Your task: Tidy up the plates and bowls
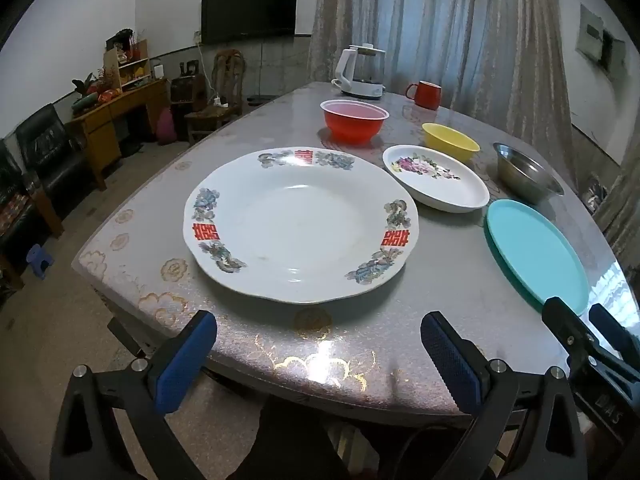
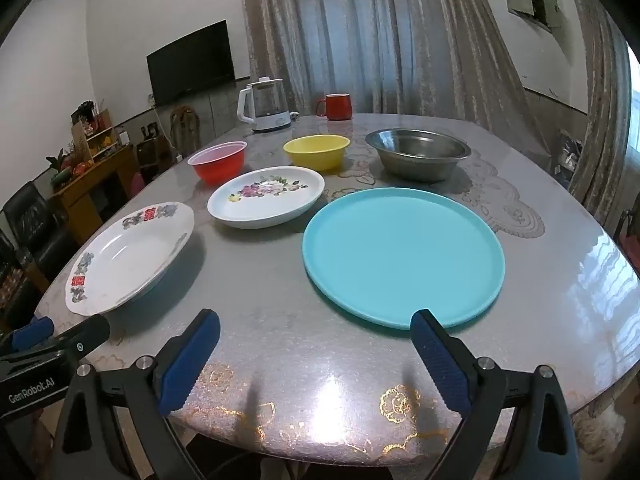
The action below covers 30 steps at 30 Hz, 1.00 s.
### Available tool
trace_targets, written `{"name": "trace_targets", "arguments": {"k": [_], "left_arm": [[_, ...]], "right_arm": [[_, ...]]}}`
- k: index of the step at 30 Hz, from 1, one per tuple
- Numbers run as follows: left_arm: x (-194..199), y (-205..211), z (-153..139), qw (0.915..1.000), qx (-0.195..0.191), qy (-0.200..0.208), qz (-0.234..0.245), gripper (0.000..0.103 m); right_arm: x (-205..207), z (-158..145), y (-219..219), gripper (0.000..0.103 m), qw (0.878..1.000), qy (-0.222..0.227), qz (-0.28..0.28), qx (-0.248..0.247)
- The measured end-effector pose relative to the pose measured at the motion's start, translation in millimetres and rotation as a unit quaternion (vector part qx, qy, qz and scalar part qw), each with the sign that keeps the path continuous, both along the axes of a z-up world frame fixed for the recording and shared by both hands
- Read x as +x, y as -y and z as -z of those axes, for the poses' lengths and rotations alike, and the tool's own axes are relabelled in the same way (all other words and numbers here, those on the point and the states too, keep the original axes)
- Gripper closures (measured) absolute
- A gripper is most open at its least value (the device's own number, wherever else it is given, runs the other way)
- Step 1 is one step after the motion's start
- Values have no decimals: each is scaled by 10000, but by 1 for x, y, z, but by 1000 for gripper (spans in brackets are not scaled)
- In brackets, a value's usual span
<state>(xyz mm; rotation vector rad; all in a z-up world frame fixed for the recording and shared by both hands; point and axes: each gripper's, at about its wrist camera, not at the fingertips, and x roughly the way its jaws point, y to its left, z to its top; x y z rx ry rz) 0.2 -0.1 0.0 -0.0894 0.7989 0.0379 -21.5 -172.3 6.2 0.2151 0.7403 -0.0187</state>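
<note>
Plates and bowls are lying spread across the grey patterned worktop (image 2: 280, 344), none stacked. At the far left, the big white plate (image 1: 300, 224) with red characters and flower clusters on its rim is sitting near the worktop's edge, straight ahead of the left claw (image 1: 318, 356), whose blue-padded fingers are standing wide apart and holding nothing. Beyond this plate, the red bowl (image 1: 354, 122) is resting upright. Moving right, the white oval dish (image 2: 266, 196) with a flower print is lying just beside the big plate, and the yellow bowl (image 2: 317, 151) is sitting just behind it. Further right, the round teal plate (image 2: 402, 256) is lying flat in front of the right claw (image 2: 316, 354), which is also gaping open and empty. Behind the teal plate, the steel bowl (image 2: 418, 154) is standing upright. At the far edge, a white kettle (image 2: 264, 106) and red mug (image 2: 336, 107) are standing.
</note>
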Motion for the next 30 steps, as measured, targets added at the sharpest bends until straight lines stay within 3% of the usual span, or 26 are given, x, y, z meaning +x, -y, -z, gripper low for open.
{"name": "trace_targets", "arguments": {"k": [30], "left_arm": [[3, -7, 4, 9999, -102, 56, -32, 0]], "right_arm": [[2, 2, -5, 5, 9999, -161, -52, -7]]}}
